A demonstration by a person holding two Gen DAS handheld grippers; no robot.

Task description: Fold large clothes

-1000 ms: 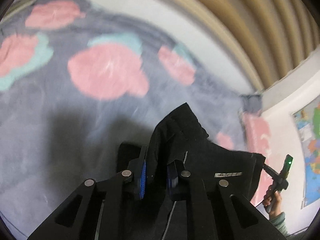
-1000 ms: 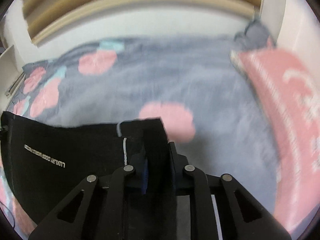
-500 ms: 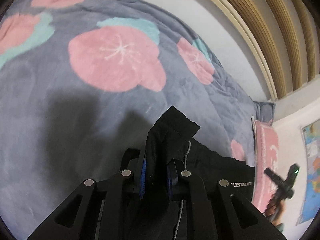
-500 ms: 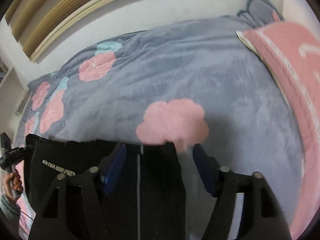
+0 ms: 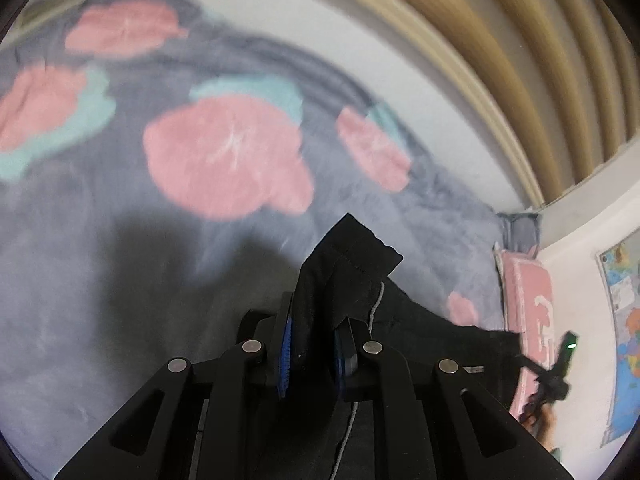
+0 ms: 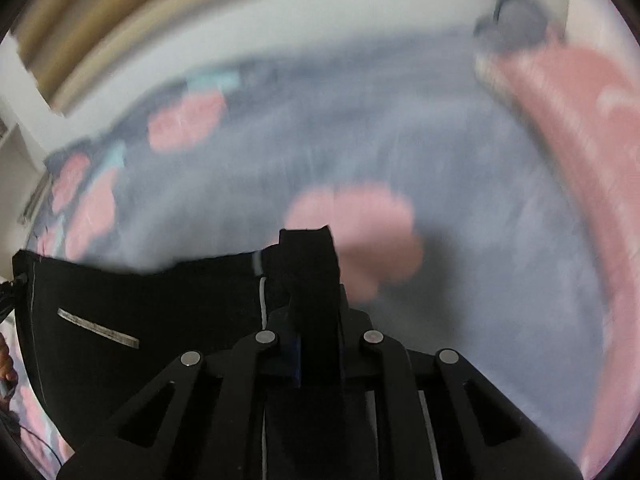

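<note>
A black garment (image 5: 352, 276) with a thin white seam line and a small white label hangs stretched between my two grippers above the bed. My left gripper (image 5: 312, 344) is shut on one bunched corner of it. My right gripper (image 6: 318, 344) is shut on the other corner (image 6: 312, 264); the cloth spreads away to the left in the right wrist view (image 6: 120, 304). The other gripper shows at the far right of the left wrist view (image 5: 560, 364). The lower part of the garment is hidden under the grippers.
A grey blanket with pink and teal flowers (image 5: 224, 152) covers the bed (image 6: 400, 152). A pink pillow (image 6: 580, 128) lies along the right side. A white wall and beige curtain (image 5: 500, 40) stand behind. A map poster (image 5: 628, 312) hangs on the wall.
My right gripper was open half a second ago and is now shut on the garment corner. Both views now sit higher and are blurred with motion; the left stays shut on the cloth.
</note>
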